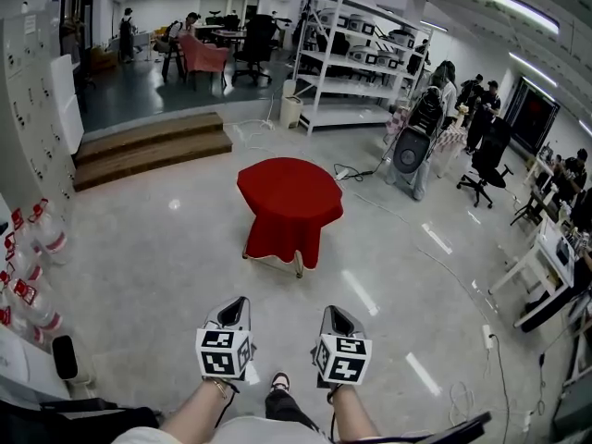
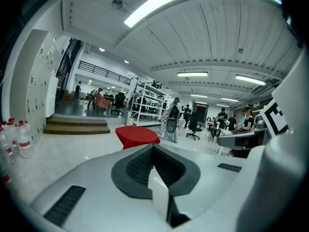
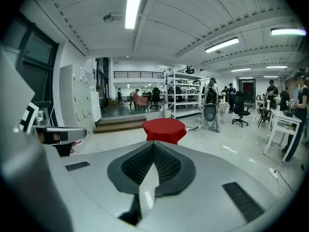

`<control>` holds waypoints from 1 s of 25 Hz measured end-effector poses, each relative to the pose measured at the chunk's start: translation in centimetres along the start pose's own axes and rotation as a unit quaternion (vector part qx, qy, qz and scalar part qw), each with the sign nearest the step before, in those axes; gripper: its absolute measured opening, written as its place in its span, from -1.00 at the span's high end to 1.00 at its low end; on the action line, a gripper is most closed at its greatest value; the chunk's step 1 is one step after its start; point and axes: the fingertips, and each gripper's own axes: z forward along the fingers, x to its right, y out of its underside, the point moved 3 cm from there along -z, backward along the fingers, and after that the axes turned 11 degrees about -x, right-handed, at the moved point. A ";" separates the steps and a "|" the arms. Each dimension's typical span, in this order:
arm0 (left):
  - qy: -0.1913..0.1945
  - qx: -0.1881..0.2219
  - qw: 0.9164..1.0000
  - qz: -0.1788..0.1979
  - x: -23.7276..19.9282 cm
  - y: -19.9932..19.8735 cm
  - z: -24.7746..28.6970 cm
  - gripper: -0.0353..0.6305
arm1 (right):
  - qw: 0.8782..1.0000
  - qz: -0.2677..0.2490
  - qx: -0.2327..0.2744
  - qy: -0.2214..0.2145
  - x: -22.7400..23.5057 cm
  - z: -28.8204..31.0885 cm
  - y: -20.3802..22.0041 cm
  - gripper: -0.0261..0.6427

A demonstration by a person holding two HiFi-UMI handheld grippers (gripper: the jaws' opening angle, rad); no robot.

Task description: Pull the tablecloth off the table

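Note:
A red tablecloth point(image 1: 289, 203) drapes over a small round table in the middle of the floor, hanging low on all sides; pale table feet point(image 1: 298, 268) show under its hem. The same red tablecloth point(image 2: 137, 135) appears far ahead in the left gripper view, and the tablecloth point(image 3: 164, 129) also lies ahead in the right gripper view. My left gripper point(image 1: 237, 304) and right gripper point(image 1: 335, 314) are held side by side low in the head view, well short of the table. Both are shut with nothing between the jaws.
Wooden steps point(image 1: 148, 146) rise at the back left. White shelving point(image 1: 356, 63) stands behind the table, a floor fan point(image 1: 411, 148) and cables at its right. Bottles point(image 1: 42, 239) line the left wall. People, office chairs point(image 1: 483, 165) and desks fill the right.

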 end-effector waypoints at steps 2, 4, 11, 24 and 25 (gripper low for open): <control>-0.002 -0.004 1.000 -0.002 -0.3 0.2 0.4 0.84 | 1.000 0.002 -0.005 -0.002 0.2 0.7 0.0 0.85; -0.007 -0.007 1.000 -0.005 -0.8 0.2 0.9 0.84 | 1.000 0.002 -0.008 -0.005 0.4 1.6 -0.2 0.84; -0.029 -0.002 0.999 -0.020 -3.4 -2.0 3.6 0.84 | 1.000 -0.014 -0.004 -0.023 0.3 5.1 -3.3 0.84; -0.038 -0.006 0.999 -0.013 -5.1 -5.5 11.5 0.84 | 0.999 -0.005 -0.024 -0.025 3.2 13.3 -6.6 0.85; -0.038 -0.008 0.999 -0.012 -5.0 -5.8 12.2 0.84 | 0.999 -0.005 -0.026 -0.027 3.5 13.8 -6.9 0.85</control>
